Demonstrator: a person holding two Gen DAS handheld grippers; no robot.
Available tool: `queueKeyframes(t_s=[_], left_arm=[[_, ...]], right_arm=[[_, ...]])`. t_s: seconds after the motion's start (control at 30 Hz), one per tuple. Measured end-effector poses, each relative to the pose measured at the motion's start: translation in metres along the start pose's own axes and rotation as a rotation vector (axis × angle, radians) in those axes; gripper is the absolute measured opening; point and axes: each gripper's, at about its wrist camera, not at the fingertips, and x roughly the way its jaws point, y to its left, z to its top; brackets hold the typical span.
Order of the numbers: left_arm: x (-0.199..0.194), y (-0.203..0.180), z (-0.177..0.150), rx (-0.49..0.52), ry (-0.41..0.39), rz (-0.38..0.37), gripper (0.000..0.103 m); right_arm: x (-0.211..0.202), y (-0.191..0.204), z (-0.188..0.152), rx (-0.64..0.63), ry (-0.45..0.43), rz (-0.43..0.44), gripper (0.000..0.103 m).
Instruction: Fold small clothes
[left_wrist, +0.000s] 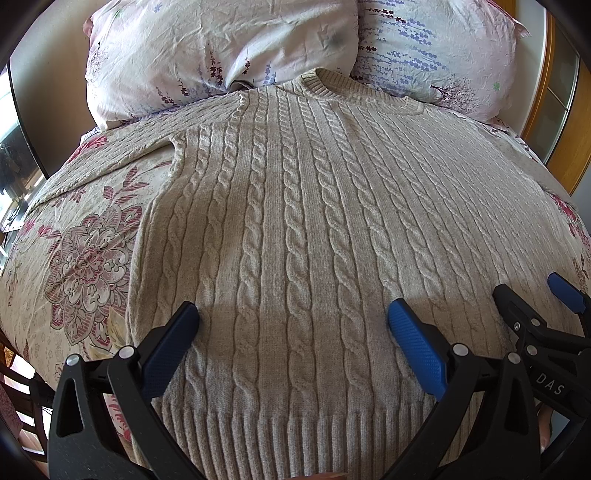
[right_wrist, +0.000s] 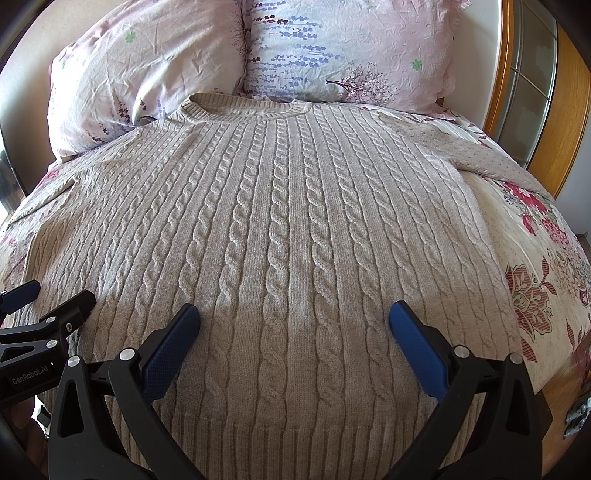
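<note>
Here, both claws hover just over the hem end of a beige cable-knit sweater, side by side. The left gripper stands wide, its blue pads well apart with nothing between them; the right gripper is spread just as wide and grips nothing. In the left view the right tool shows off to the right, its black body printed "DAS"; in the right view the left tool shows at the left edge, lettered "GenRobot.AI".

Directly below the fingers runs the ribbed hem. Ahead of them the sweater lies flat, front up, its sleeves spread to each side, on a floral bedspread with pink and maroon blooms. Beyond the ribbed collar, two crinkled pillows with lavender sprigs lean at the head of the bed. Far right of the claws stands a wooden-framed glass door; a pale wall lies behind the pillows.
</note>
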Motion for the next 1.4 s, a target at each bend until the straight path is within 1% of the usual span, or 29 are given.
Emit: queueKeyframes(t_s=[1.1, 1.4], left_arm=[[0.0023, -0.0001, 0.0008, 0.000, 0.004, 0.000, 0.101], [0.0022, -0.0004, 0.0038, 0.002, 0.016, -0.002, 0.101]], right_arm=[[0.0034, 0.0048, -0.0017, -0.002, -0.001, -0.001, 0.102], [0.0047, 0.0016, 0.0025, -0.032, 0.029, 0.023, 0.102]])
